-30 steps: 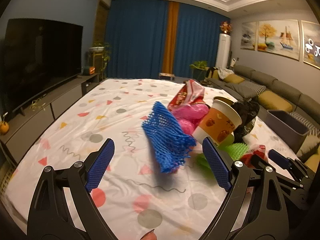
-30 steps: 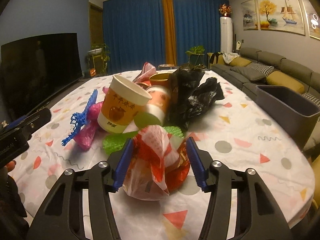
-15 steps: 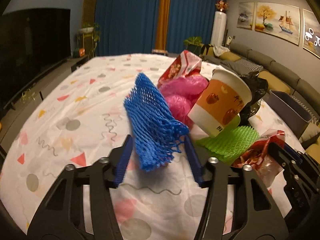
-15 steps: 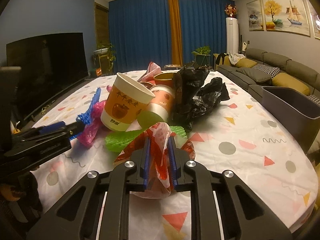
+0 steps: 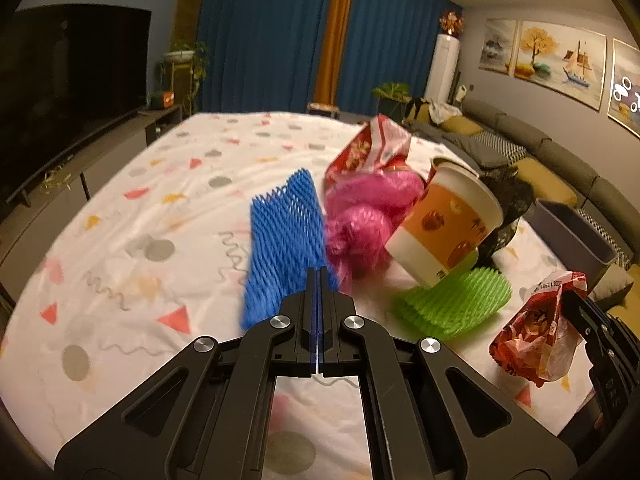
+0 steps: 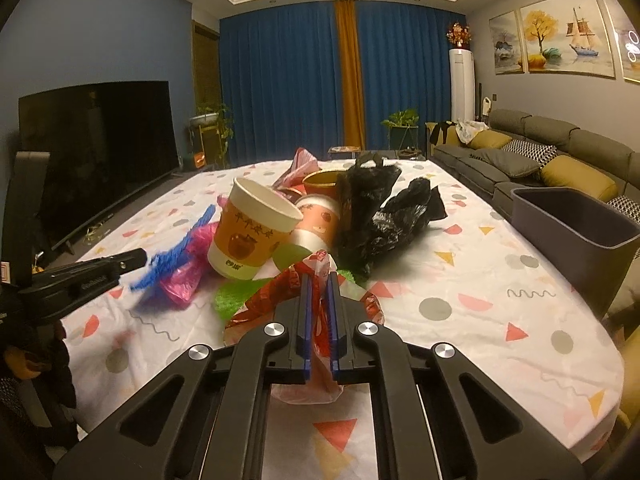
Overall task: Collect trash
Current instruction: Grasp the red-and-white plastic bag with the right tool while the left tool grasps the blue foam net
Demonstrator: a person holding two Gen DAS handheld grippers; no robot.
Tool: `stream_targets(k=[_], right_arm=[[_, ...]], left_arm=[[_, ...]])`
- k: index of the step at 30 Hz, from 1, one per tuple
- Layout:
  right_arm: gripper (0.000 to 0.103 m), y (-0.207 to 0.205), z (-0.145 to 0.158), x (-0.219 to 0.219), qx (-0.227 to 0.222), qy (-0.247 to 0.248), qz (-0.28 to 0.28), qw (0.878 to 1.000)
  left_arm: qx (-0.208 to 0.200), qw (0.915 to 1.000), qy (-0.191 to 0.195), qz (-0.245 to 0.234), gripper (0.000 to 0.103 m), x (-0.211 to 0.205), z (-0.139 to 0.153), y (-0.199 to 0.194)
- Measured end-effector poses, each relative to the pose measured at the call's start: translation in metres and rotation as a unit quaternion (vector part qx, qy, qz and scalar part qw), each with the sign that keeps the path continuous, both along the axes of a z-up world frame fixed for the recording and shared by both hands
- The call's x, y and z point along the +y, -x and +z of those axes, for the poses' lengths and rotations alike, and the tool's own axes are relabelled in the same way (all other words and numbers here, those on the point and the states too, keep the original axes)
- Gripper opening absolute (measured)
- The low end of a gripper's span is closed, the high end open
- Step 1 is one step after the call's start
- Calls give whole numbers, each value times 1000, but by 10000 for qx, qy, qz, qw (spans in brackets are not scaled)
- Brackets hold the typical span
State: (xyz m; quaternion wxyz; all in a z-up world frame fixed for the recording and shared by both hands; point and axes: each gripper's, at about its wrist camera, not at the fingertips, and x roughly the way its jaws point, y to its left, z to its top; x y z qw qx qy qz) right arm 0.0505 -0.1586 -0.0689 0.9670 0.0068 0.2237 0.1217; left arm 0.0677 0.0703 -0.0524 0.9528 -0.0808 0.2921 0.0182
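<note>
A pile of trash lies on the patterned tablecloth (image 5: 160, 208). My left gripper (image 5: 318, 276) is shut on the near edge of a blue foam net (image 5: 284, 244), which stands up from its tips; from the right wrist view the net (image 6: 172, 260) hangs at that gripper (image 6: 134, 258). My right gripper (image 6: 318, 284) is shut on a crumpled red-and-white plastic bag (image 6: 316, 264), lifted a little off the cloth. That bag (image 5: 536, 336) also shows in the left wrist view at the right, with the right gripper (image 5: 576, 304) behind it.
The pile holds a tilted orange paper cup (image 5: 448, 232), a pink bag (image 5: 364, 216), a green foam net (image 5: 452, 304), a red snack wrapper (image 5: 368, 148) and a black bag (image 6: 384, 212). A grey bin (image 6: 572, 224) stands at the table's right edge, a sofa beyond it, a TV at left.
Both grippers went from open to shut: the left closed on the blue net and moved in toward the pile, the right closed on the red-and-white bag and raised it slightly.
</note>
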Motion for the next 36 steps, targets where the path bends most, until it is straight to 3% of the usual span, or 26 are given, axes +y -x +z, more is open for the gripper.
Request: stream_targets(k=[6,10,12,13,14,22,25,32,36], right_arm=[[7,8,11,-8,-157,-78,-50,9998],[7,11,14,-11,-186,-128,-69,9997],[7,12,14,-12,-195,-136,-75,9997],[7,13,14,-13,-194,-145,-77,9997],[7,13,14,-13,-182,-147,-78,9997],[7,10,11,-15,-109,-204,-81,9997],[7,8,10,-16,-77,-195,-87,9997],[7,4,7,-13,-28,-187,-58,9998],[7,5,8,-12,-19,-169,-49,9998]], left_arm=[[-350,9994,-49,6,0,3,24,18],[-335,9992,-170,-122,1,3,19,20],[-224,9995,-185,-113,20,3,12,19],[-202,9996,-166,-104,42,4,9,18],[-216,9996,-135,-78,55,5,7,17],[162,9994,-265,-153,55,-1,-11,-14],[470,9986,-98,-209,53,4,-19,-24],[749,9968,104,-262,23,8,-28,-33],[715,9969,177,-264,9,11,-28,-34]])
